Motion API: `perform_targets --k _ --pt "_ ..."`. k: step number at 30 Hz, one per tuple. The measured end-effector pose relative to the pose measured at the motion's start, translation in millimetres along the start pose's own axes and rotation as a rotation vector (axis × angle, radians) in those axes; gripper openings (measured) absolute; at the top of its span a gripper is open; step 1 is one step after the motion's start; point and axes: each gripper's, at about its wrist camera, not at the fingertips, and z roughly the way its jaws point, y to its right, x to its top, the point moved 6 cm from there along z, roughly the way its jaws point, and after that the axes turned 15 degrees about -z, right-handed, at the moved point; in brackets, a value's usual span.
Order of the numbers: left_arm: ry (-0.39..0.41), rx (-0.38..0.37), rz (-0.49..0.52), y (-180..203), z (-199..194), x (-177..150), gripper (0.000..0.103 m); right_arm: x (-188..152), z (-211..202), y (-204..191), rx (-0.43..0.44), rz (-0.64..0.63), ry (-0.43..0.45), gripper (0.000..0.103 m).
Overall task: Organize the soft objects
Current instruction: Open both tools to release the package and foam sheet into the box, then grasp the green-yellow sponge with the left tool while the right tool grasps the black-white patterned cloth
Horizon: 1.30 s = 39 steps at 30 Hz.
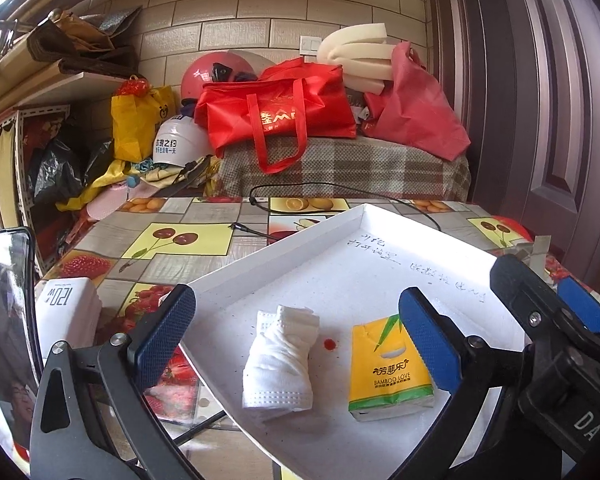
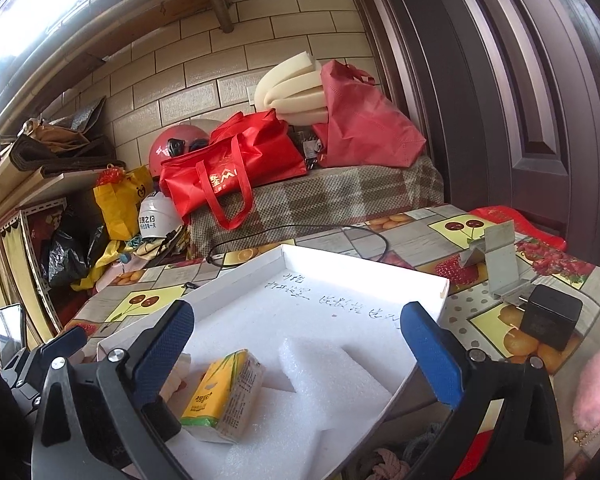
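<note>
Soft objects lie in a shallow white tray that rests on the fruit-patterned tablecloth of a table. Handwriting runs across the tray's floor near its far edge. In the right wrist view, a stepped slab of white foam covers much of the tray's near end. Next in size, a rolled white face mask lies on the tray floor in the left wrist view, with a yellow-and-green tissue pack printed "BAMBOO LOVE" just beside it to the right, the two apart. A small red spot sits between them.

Both tools hover over the tray's near end, holding nothing. The left gripper has its blue-padded fingers spread wide, the mask and tissue pack lying between them in that camera's view. The right gripper is likewise spread wide, with the tissue pack near its left finger.

Around the tray, a black cable curls over the tablecloth, a black cube and a grey metal stand sit to the right, and a pink fluffy item lies at the right edge.
</note>
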Motion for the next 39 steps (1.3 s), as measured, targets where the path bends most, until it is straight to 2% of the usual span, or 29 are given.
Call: perform_targets --k 5,12,16,19,22,24,28,32,36,39 --pt "0.046 0.003 -0.047 -9 -9 5 0.103 -2 -20 -3 -0.019 0.026 0.040 0.103" --pt "0.054 -0.024 -0.080 -17 -21 5 0.103 -15 -37 -3 0.020 0.075 -0.006 0.103" --pt "0.041 -0.049 -0.104 -24 -30 2 0.103 -18 -57 -15 0.056 0.014 0.000 0.103" --pt "0.053 -0.039 -0.114 -27 -41 0 0.103 -20 -77 -28 0.085 -0.074 0.023 0.103" --pt "0.060 -0.049 -0.088 -23 -52 -5 0.103 -22 -102 -35 0.104 -0.189 0.055 0.103" --pt "0.061 -0.064 -0.052 -16 -58 -8 0.103 -20 -121 -29 0.094 -0.219 0.099 0.103" --pt "0.076 -0.094 0.012 -3 -74 -16 0.103 -15 -150 5 -0.032 -0.240 0.151 0.103" --pt "0.041 -0.180 0.041 10 -89 -27 0.103 -19 -169 66 -0.146 -0.208 0.140 0.103" --pt "-0.052 -0.324 0.106 37 -104 -46 0.103 -34 -180 143 -0.176 -0.095 0.089 0.103" --pt "-0.176 -0.439 0.166 65 -116 -69 0.103 -50 -183 196 -0.188 0.039 0.005 0.103"
